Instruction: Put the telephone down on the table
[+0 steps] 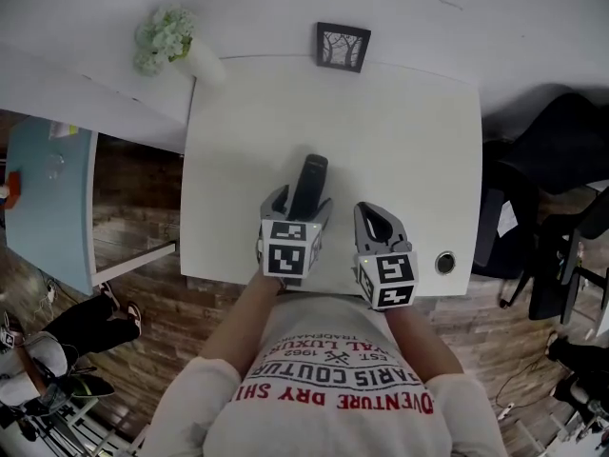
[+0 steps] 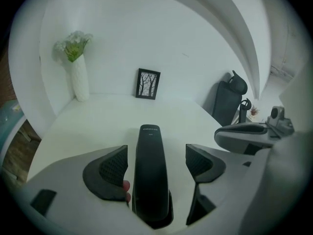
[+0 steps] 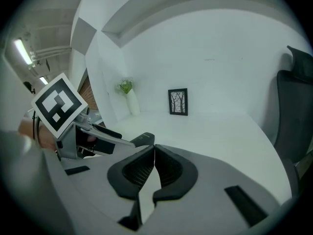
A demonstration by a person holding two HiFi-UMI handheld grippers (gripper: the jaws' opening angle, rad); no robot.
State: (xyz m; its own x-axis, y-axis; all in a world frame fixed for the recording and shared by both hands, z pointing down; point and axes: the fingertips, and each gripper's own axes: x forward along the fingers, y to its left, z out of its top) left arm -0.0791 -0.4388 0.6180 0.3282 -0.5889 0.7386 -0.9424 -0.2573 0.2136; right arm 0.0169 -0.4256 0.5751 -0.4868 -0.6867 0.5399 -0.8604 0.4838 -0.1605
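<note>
Left gripper [image 2: 156, 161]: jaws wide apart. Both ribbed black pads stand clear of the black, slim cordless telephone handset [image 2: 150, 175], with a gap on either side, the one by the right-hand pad wider. We log no contact.

Telephone: it lies lengthwise between the left jaws. Its far end reaches out past the pad tips, and its near end is tucked low between the jaw roots. In the head view it rests on the white rectangular table [image 1: 409, 131], pointing away from the person.

Right gripper [image 3: 154, 153]: jaws closed, pads meeting along their front edges, nothing between them. It sits beside the left gripper, apart from the telephone. In the right gripper view the handset's tip shows just to the left of the closed pads.

Beyond the left jaws:
- A small black-framed picture of bare trees [image 2: 147, 83] leans against the wall, straight ahead at the table's far edge.
- A white ribbed vase of pale green flowers [image 2: 78, 77] stands ahead and to the left, at the far corner.
- A black office chair [image 2: 229, 101] is ahead and to the right, off the table.
</note>
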